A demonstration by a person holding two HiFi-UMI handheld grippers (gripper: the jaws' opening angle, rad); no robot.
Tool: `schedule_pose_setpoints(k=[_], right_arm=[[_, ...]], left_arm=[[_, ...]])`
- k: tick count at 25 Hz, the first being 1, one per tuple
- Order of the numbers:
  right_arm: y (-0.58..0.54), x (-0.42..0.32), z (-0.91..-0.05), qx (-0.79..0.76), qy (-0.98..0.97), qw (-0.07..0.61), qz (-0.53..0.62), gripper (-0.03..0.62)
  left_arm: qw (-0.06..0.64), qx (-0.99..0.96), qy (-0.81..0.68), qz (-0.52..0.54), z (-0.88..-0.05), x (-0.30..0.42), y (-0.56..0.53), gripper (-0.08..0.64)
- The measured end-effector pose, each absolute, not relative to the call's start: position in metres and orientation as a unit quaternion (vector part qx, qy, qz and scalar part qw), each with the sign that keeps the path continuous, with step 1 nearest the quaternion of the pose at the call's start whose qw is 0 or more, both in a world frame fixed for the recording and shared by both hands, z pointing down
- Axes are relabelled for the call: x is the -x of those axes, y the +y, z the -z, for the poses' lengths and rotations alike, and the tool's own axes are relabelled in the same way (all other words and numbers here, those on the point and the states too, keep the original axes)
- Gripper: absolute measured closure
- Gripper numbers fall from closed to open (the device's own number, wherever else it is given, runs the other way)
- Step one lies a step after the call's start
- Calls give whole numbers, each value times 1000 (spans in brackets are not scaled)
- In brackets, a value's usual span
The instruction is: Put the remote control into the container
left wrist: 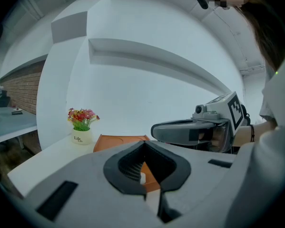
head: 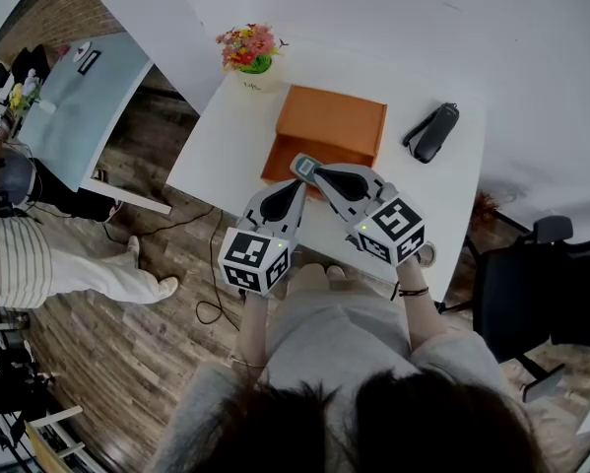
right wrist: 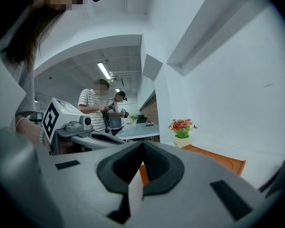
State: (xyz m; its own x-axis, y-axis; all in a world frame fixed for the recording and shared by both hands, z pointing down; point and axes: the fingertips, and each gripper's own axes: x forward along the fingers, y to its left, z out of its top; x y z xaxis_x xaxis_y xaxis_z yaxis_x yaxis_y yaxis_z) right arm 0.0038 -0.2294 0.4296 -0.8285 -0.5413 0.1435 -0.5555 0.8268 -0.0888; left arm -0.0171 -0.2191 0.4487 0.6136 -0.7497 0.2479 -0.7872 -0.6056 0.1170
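Observation:
The black remote control (head: 432, 131) lies on the white table (head: 226, 136), near its right end. Left of it sits the orange container (head: 324, 131), an open shallow box, which also shows in the left gripper view (left wrist: 121, 142) and the right gripper view (right wrist: 218, 159). Both grippers hover side by side over the table's near edge, in front of the container. My left gripper (head: 296, 190) is shut with nothing in it, its jaws meeting (left wrist: 143, 148). My right gripper (head: 305, 167) is shut and empty too (right wrist: 142, 145), its tip at the container's near rim. The remote is well right of both.
A small white pot of flowers (head: 250, 59) stands at the table's far left corner. A black office chair (head: 531, 294) is to the table's right. A grey-blue table (head: 88, 97) and a person in a striped shirt (head: 19, 259) are off to the left.

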Motion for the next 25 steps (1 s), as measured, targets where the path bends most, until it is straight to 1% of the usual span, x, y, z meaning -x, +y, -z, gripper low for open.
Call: schedule_pose_setpoints(k=[25], right_arm=[[-237, -5, -435, -300, -950, 67, -52, 594]], left_arm=[[105, -895, -423, -92, -449, 14, -226, 557]])
